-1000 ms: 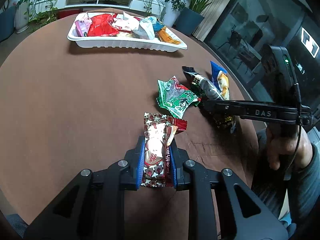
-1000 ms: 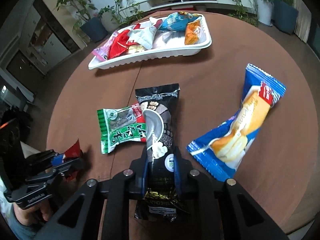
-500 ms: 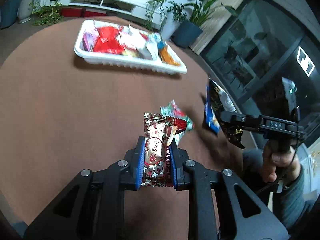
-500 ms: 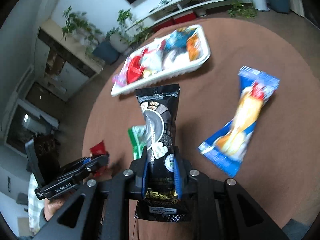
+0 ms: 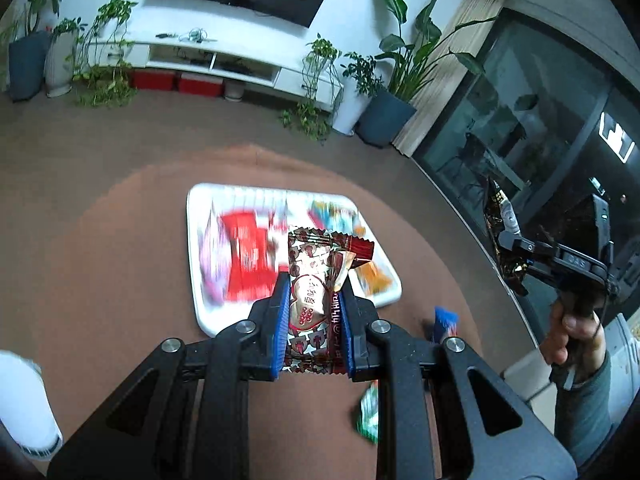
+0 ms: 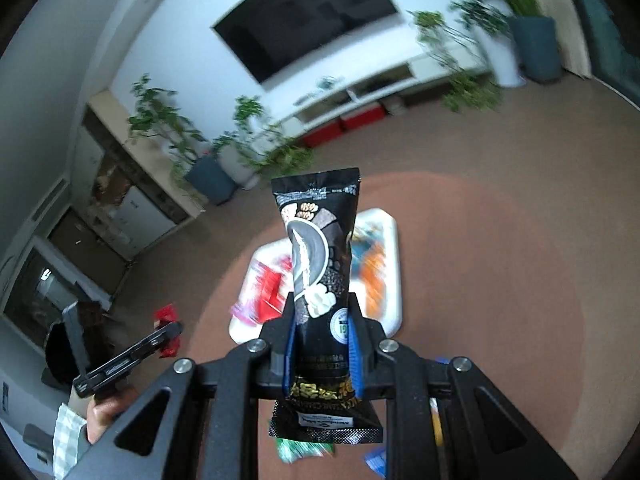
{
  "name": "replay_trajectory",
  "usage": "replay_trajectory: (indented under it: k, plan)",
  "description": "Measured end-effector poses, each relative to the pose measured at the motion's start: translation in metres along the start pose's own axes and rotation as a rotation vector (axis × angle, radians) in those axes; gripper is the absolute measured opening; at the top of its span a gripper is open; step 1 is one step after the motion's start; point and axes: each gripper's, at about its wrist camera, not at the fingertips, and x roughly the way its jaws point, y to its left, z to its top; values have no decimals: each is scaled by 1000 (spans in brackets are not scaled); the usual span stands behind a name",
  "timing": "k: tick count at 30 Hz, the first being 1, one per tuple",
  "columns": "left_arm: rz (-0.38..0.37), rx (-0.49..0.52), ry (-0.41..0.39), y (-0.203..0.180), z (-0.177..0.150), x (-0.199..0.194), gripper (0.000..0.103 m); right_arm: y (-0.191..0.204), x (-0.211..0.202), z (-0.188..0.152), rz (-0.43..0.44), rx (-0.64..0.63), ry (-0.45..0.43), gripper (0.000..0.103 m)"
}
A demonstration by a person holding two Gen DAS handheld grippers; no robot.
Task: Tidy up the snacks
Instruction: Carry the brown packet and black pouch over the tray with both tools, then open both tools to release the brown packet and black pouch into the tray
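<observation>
— Where are the snacks now?

— The red-and-brown heart packet [image 5: 310,308] is pinched in the left gripper [image 5: 311,312], in the air over the near edge of the white tray [image 5: 192,240]. The tall black packet [image 6: 318,276] is clamped in the right gripper [image 6: 320,344], also in the air on the tray's near side.

— Which step?

— Carrying both to the tray, I'd say. A green packet [image 5: 370,416] and a blue one [image 5: 444,320] lie on the brown table [image 5: 100,280].

— Next?

— Lower each over a free spot among the snacks in the tray, then let go.
</observation>
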Motion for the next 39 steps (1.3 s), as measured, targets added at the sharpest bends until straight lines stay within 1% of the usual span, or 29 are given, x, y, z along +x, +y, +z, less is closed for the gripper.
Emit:
replay_trajectory:
  k: [1,4,5,6,10,13,16,18,22,26,31,35,39]
  plan:
    - [-4,1,2,-1,12,6,19,10,15,10,12,-13,6,23]
    - [16,36,20,-8,34,24,19,22,43,24,40,-27,37,23]
    - [20,43,32,-9,40,33,19,28,60,27,43,-40,57,23]
    - [25,45,42,-9,46,44,19,30,67,28,40,-47,69,23]
    - [41,25,72,-4,62,82,19,35,117,29,8,-73,141,23]
    - [54,27,104,-3,66,114,19,22,136,24,-9,-52,169,23]
    - [62,29,125,1,62,137,19,15,149,20,-33,-45,187,23]
    - [63,24,132,8,66,152,20,9,158,18,-47,-36,198,23]
    - [69,16,142,11,63,175,20,-7,172,16,-76,-14,215,23]
    - [74,15,144,13,59,192,20,-16,182,12,-87,-7,232,23]
    - [100,18,171,15,45,206,20,-15,190,6,-99,-19,255,23]
    - [106,4,177,19,43,223,21,-15,197,2,-119,-32,275,24]
    - [115,4,176,21,40,228,26,-16,201,2,-128,-29,279,26]
